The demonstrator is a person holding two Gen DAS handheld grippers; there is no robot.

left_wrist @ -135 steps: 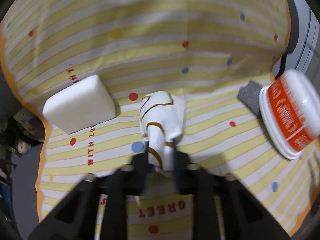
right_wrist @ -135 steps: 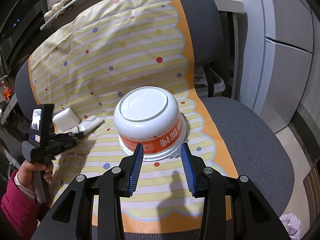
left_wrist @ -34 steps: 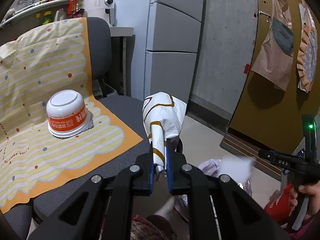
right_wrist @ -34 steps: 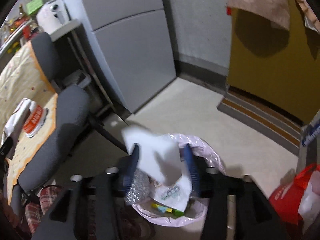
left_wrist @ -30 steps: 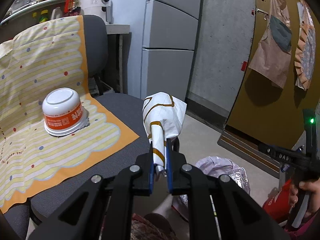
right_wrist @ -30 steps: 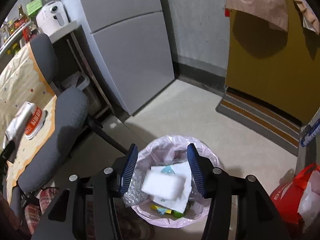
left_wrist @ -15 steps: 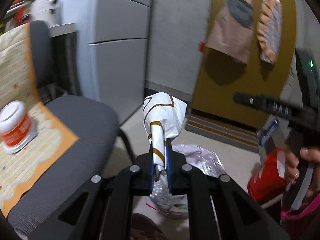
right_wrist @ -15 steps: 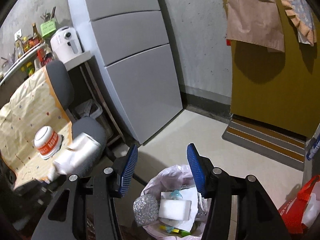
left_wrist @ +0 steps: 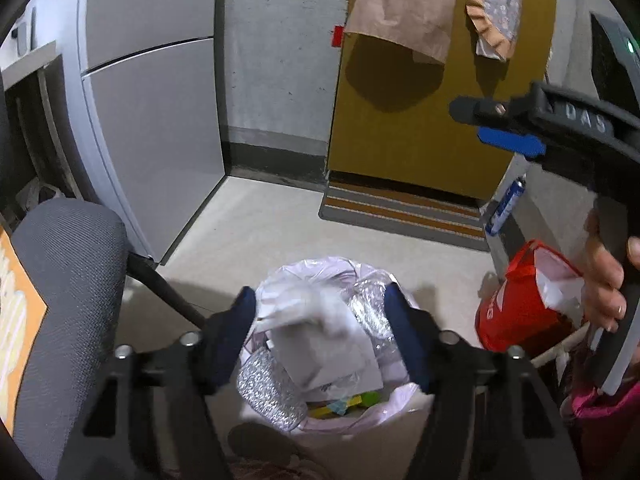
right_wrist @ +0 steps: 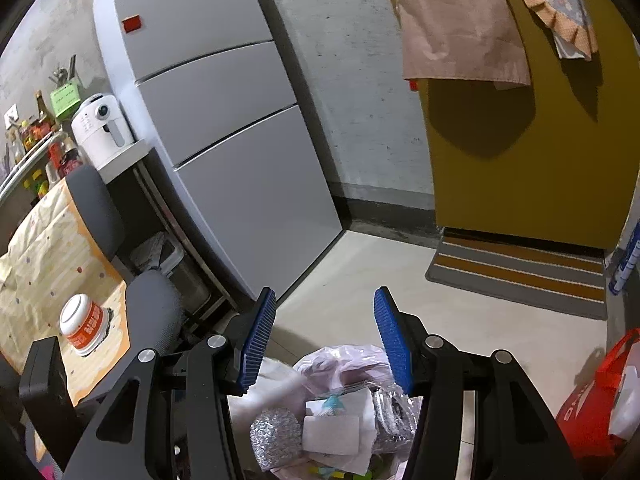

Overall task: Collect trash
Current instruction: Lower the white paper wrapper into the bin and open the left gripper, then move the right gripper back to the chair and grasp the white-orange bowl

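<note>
Your left gripper point(left_wrist: 318, 312) has just been opening; its jaws stand apart with nothing pressed between them. The wrapper point(left_wrist: 304, 312), a blurred white shape, is directly below them, over the bin point(left_wrist: 408, 404). It is light, soft paper; pinch a folded edge. Your right gripper point(right_wrist: 324, 332) is open and empty. The cup point(right_wrist: 82, 330) sits on the chair point(right_wrist: 154, 300), well apart.

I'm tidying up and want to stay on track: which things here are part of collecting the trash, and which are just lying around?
Part of the job:
- trash bin with its pink liner
- white wrapper dropping in
- upturned noodle bowl on the chair
- left gripper, jaws just opened
- right gripper, empty

Just lying about:
- red bag
- doormat
- fridge
</note>
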